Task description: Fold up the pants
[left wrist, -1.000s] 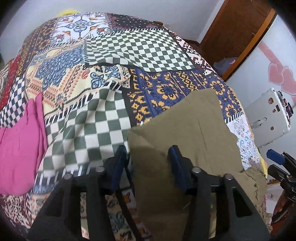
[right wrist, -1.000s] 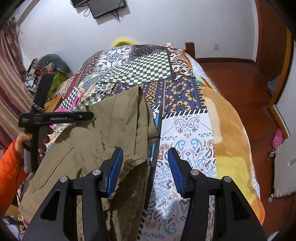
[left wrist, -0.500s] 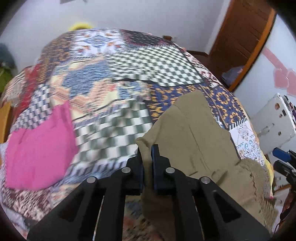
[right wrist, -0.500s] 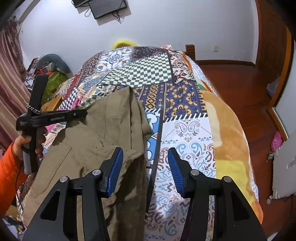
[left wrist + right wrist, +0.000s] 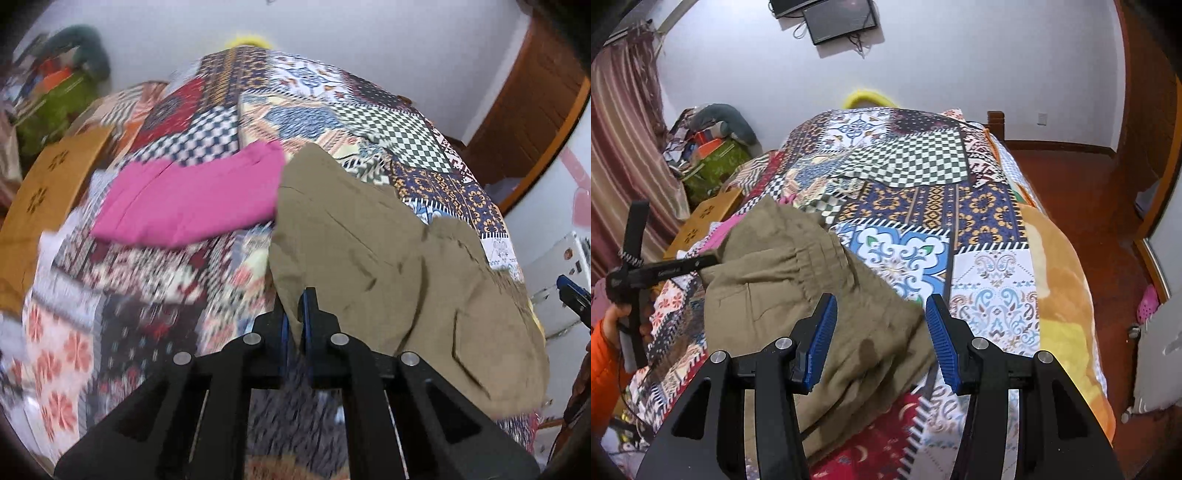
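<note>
The olive-green pants (image 5: 388, 258) lie bunched on the patchwork bedspread (image 5: 332, 122). My left gripper (image 5: 294, 317) is shut on their near left edge, and the cloth runs up between its pads. From the right wrist view the pants (image 5: 790, 280) spread under my right gripper (image 5: 881, 332), which stands open above their near part, its blue pads (image 5: 823, 332) apart from the cloth. A hand in an orange sleeve (image 5: 605, 347) holds the left gripper (image 5: 705, 261) at the pants' left side. The right gripper's tip (image 5: 570, 293) shows at the far right of the left wrist view.
A folded pink garment (image 5: 192, 199) lies just left of the pants. A wooden stool (image 5: 48, 184) and a clutter pile (image 5: 709, 155) stand beside the bed on the left. The bed's right edge drops to a red-brown floor (image 5: 1100, 206). A white appliance (image 5: 554, 280) is at the right.
The left gripper shut on the pants' edge and swung left with it, toward the pink garment. The pants bunched up and slid left. The right gripper stayed open and rose a little.
</note>
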{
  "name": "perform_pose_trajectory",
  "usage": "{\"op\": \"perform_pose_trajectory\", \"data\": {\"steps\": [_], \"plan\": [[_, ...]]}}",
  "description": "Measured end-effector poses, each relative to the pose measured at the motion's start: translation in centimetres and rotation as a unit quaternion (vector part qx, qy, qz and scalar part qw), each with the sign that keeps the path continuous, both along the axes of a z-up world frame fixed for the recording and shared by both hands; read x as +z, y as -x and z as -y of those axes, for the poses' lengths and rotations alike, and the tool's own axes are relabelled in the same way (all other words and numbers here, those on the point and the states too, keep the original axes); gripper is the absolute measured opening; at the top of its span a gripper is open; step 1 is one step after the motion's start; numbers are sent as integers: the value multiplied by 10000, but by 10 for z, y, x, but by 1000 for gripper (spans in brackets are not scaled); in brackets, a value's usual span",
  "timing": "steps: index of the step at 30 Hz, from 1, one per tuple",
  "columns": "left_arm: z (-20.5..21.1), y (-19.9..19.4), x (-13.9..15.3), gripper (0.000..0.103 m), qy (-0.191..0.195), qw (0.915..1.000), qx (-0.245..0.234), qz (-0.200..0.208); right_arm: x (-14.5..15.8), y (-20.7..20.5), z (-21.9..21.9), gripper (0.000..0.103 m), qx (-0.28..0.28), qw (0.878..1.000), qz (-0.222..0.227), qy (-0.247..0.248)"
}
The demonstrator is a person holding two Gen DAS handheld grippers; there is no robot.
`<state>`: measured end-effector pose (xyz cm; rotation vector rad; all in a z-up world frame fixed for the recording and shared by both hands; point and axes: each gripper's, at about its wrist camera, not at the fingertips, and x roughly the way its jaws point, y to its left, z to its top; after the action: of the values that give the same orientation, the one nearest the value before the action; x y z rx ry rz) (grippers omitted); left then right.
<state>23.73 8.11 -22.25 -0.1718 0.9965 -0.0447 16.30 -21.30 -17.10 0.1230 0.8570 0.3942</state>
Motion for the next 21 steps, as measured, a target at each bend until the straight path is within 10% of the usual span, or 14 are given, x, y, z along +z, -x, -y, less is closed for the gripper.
{"op": "perform_pose_trajectory", "data": {"steps": [21], "plan": [[-37,100,-9,6,-62,9985,518,-173,-35,27,-46,46,557,9966,-420,430]]}}
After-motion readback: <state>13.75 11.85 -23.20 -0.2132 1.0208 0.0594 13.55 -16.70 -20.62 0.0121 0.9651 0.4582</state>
